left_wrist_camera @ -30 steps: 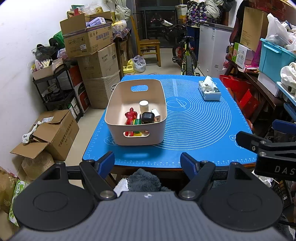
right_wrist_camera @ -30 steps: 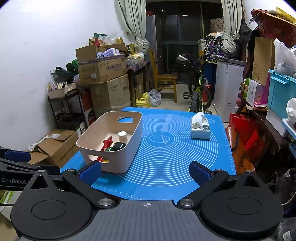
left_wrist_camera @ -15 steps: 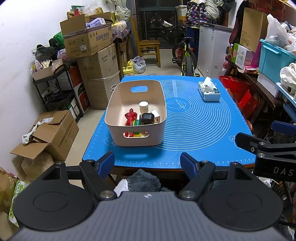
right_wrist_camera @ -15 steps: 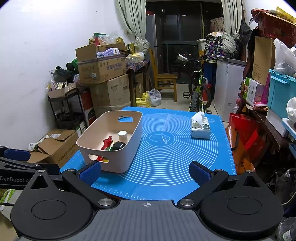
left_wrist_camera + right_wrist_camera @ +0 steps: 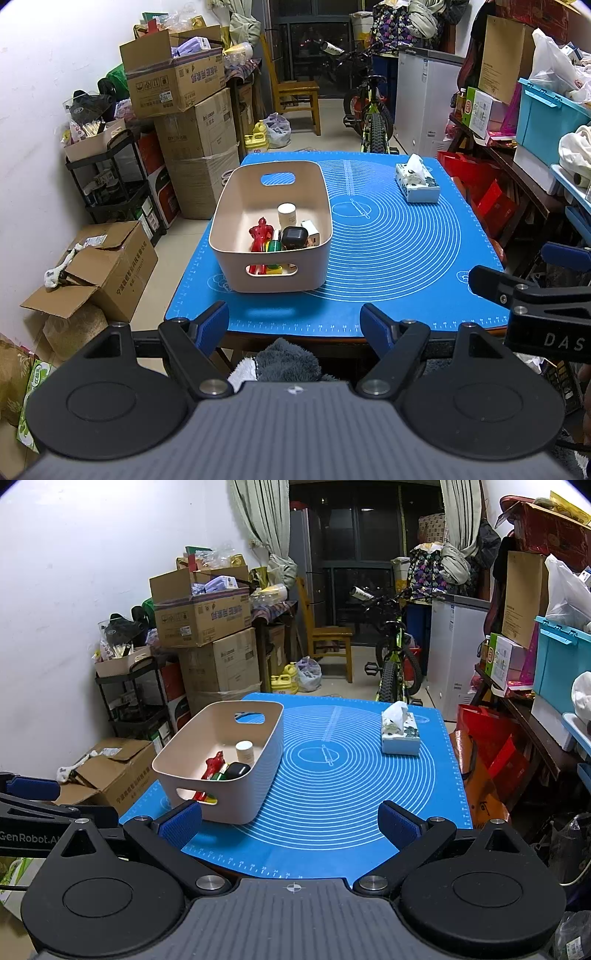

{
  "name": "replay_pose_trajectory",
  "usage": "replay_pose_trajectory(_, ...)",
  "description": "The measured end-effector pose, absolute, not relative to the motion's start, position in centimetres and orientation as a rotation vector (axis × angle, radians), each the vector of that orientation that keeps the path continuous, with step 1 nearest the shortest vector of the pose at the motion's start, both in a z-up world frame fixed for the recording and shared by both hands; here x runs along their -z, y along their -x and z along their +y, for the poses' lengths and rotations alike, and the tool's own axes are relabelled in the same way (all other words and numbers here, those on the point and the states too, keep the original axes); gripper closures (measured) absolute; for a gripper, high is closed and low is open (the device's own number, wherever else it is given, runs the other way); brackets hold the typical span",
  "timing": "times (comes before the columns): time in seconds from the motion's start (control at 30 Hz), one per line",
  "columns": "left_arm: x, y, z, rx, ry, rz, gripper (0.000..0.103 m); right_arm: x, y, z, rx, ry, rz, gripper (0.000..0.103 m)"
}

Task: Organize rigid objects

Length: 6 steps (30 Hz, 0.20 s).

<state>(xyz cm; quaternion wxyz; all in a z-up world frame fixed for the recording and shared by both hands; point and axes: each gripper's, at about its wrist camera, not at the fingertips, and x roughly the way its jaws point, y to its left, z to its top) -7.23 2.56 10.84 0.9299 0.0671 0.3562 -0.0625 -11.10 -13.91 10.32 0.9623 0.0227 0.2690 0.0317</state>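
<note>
Both claws, left gripper [image 5: 293, 325] and right gripper [image 5: 291, 825], gaping, empty. Beige bin [image 5: 271, 275] ahead, items inside; retreat level, avoid rim.

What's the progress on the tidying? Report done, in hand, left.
Done: the red figure, white jar and black case lie in the beige bin. In hand: nothing; left gripper and right gripper are open. Left: only the tissue box stands on the mat.
</note>
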Motion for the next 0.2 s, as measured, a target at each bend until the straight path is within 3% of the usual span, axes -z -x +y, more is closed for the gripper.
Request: replay_pose_trajectory(0.2, -10.95, 7.12, 2.35, 0.127, -0.141, 0.726, 0.024, -10.35, 11.10, -13.98, -0.064, -0.047, 0.545, 0.003)
